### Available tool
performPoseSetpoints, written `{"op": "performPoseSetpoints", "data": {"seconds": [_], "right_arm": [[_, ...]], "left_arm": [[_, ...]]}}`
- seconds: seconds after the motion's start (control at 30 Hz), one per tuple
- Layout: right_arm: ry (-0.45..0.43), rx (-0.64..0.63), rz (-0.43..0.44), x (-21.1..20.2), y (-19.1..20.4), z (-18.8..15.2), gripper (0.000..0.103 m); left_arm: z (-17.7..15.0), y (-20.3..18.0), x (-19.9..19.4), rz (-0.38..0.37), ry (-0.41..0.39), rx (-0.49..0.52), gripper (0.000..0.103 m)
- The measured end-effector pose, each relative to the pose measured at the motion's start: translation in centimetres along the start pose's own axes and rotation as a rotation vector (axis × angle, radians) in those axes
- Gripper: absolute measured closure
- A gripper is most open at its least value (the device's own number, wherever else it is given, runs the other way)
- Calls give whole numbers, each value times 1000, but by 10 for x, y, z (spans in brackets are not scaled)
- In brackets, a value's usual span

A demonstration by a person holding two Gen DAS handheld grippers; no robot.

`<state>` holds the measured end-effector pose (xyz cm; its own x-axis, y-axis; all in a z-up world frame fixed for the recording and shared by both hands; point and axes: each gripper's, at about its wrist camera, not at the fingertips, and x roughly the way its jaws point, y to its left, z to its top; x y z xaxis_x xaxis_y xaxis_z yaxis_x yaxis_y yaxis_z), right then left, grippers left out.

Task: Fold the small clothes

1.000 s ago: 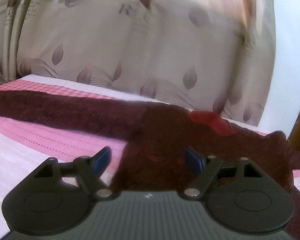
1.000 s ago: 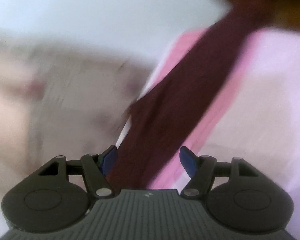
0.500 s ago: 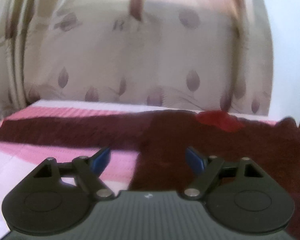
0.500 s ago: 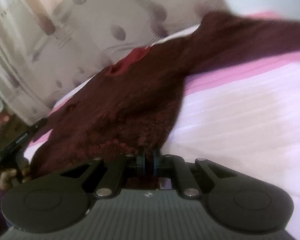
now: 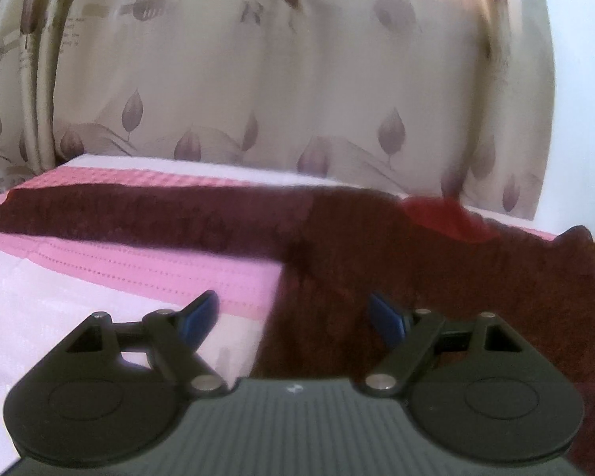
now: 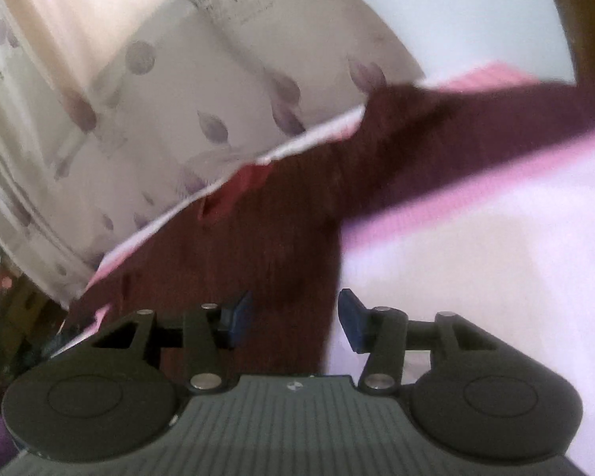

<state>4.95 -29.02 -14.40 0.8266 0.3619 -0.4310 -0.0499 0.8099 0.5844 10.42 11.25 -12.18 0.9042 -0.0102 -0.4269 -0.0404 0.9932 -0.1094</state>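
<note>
A dark maroon fuzzy sweater [image 5: 396,261] lies flat on a pink and white bed cover [image 5: 99,269], one sleeve stretched to the left, a red collar lining [image 5: 444,218] at its neck. My left gripper [image 5: 295,319] is open and empty, low over the sweater's left body edge. In the right wrist view the sweater [image 6: 289,238] runs up the middle with its other sleeve stretched to the upper right. My right gripper [image 6: 295,319] is open and empty, straddling the sweater's right hem edge.
A beige curtain with leaf print [image 5: 258,99] hangs behind the bed, with a pale wall [image 5: 575,99] to its right. Dark clutter on the floor [image 6: 4,317] shows past the bed's left edge in the right wrist view.
My right gripper was shut on the sweater's hem half a second ago; it has opened and let go. My left gripper stays open and has barely shifted.
</note>
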Motion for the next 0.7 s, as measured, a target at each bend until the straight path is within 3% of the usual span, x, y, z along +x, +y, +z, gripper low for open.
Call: {"op": "performPoseSetpoints", "data": {"seconds": [0.1,0.17,0.2,0.27,0.3,0.37,0.43,0.53,0.57,0.6,0.67,0.7], "right_arm": [[2,-83,-4,36,13,12,52],[56,-212,-81,60,23,11,52],[138,-274,-135,76,23,7,53],[143,-379,-187,76,27,5,60],[130,-328,-167,68,22,13,60],[16,-133,-70,35,-8,33,60],[-136,42,-131,1,-52,56,58],[-314,330,-237,-42,-141,85,42],[-320,418,-250,-49,-170,92,29],[-306,545,-263,-54,-206,98,22],[-315,689,-207,-57,-255,102,24],[-332,729,-166,-58,-270,104,20]], "left_arm": [[0,0,2,-4,15,1,20],[-1,1,4,-5,27,-6,20],[-1,1,6,-5,35,-10,20],[-1,2,8,-7,51,-21,20],[-1,3,9,-9,55,-29,20],[-2,4,9,-14,55,-40,20],[-2,4,8,-18,54,-41,20],[-3,4,8,-18,52,-42,20],[-3,4,8,-18,51,-45,20],[-3,5,8,-17,54,-49,20],[-3,5,10,-11,67,-53,20],[-3,5,11,-10,74,-53,20]]}}
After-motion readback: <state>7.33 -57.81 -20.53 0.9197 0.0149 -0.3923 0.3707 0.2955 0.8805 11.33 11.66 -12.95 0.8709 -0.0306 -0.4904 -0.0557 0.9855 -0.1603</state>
